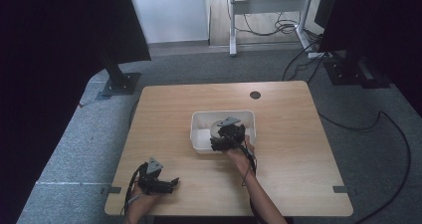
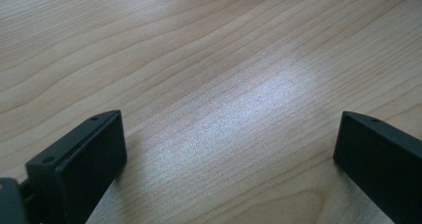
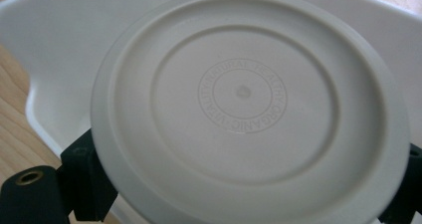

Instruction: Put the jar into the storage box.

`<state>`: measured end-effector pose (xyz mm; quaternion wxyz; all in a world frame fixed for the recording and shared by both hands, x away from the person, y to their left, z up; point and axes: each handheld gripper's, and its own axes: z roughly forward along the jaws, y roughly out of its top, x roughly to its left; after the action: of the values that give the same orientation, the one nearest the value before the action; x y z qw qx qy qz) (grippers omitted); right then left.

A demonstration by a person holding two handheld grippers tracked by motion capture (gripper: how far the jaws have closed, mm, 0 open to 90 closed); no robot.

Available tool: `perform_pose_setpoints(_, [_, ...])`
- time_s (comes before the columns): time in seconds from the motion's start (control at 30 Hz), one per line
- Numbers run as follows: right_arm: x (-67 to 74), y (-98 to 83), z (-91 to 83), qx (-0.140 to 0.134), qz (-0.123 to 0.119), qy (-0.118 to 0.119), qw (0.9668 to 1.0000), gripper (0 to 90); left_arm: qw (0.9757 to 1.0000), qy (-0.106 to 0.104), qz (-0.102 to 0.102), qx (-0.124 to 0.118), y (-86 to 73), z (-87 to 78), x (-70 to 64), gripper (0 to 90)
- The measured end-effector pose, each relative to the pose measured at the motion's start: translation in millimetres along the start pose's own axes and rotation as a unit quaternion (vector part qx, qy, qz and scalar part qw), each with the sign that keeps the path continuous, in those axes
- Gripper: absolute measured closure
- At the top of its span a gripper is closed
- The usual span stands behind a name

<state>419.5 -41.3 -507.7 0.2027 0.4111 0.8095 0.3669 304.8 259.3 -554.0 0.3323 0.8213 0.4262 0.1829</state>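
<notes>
Right tool (image 1: 219,134): seen at centre frame in the high view, held over the white bin; the grey three-cornered plate on top is visible. In the right gripper view the black jaws appear at the lower left and lower right corners, one on each side of the round lid, with the lid's rim set against them. The tool is closed on the lid.
Round lid (image 3: 249,109): a cream plastic disc with concentric raised rings, seen face-on across most of the right gripper view. In the high view it is located at centre frame, inside the outline of the bin.
Embossed writing on lid: a ring of raised capitals is moulded around the small centre dimple. The words "NATURAL", "HEALTHY" and "ORGANIC" can be read; a further word at the left of the ring is too faint to be read with certainty.
White bin (image 1: 199,119): a rectangular white container placed at the middle of the desk. In the right gripper view its wall is seen behind the lid, along the top and left of the frame.
Left tool (image 1: 174,183): seen at lower left in the high view, resting low over the desk. In the left gripper view the jaws stand wide apart, with bare wood between them; the tool is open.
Desk (image 1: 288,134): light wood grain, with a round dark grommet hole at the upper middle of the top.
</notes>
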Motion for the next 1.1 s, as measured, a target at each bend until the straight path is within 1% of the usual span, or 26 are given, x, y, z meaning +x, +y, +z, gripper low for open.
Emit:
perform_pose_setpoints(0.37, [1.4, -4.8, 10.4, 0.017, 0.001, -0.003, 0.9999, 9.1, 1.0, 0.0, 0.0, 0.0, 0.0, 0.0, 0.0, 0.0])
perform_pose_setpoints(0.47, [0.3, -5.7, 10.4, 0.015, 0.008, 0.0, 0.9999, 9.1, 1.0, 0.0, 0.0, 0.0, 0.0, 0.0, 0.0, 0.0])
perform_pose_setpoints(0.53, [0.0, -5.8, 10.4, 0.015, 0.009, 0.001, 0.9999, 9.1, 1.0, 0.0, 0.0, 0.0, 0.0, 0.0, 0.0, 0.0])
perform_pose_setpoints(0.63, [-3.2, -7.2, 10.0, 0.014, 0.016, 0.01, 0.9997, 9.0, 1.0, 0.0, 0.0, 0.0, 0.0, 0.0, 0.0, 0.0])
perform_pose_setpoints(0.9, [-4.1, -6.3, 9.5, 0.015, 0.013, 0.015, 0.9997, 8.1, 1.0, 0.0, 0.0, 0.0, 0.0, 0.0, 0.0, 0.0])
perform_pose_setpoints(1.03, [-4.5, -5.8, 7.0, 0.006, 0.013, 0.015, 0.9998, 2.9, 1.0, 0.0, 0.0, 0.0, 0.1, 0.1, 0.0, 0.0])
perform_pose_setpoints(1.1, [-4.8, -5.5, 4.5, 0.004, 0.008, 0.016, 0.9998, 2.1, 1.0, 0.001, 0.0, 0.0, 0.3, 0.4, -0.1, 0.0])
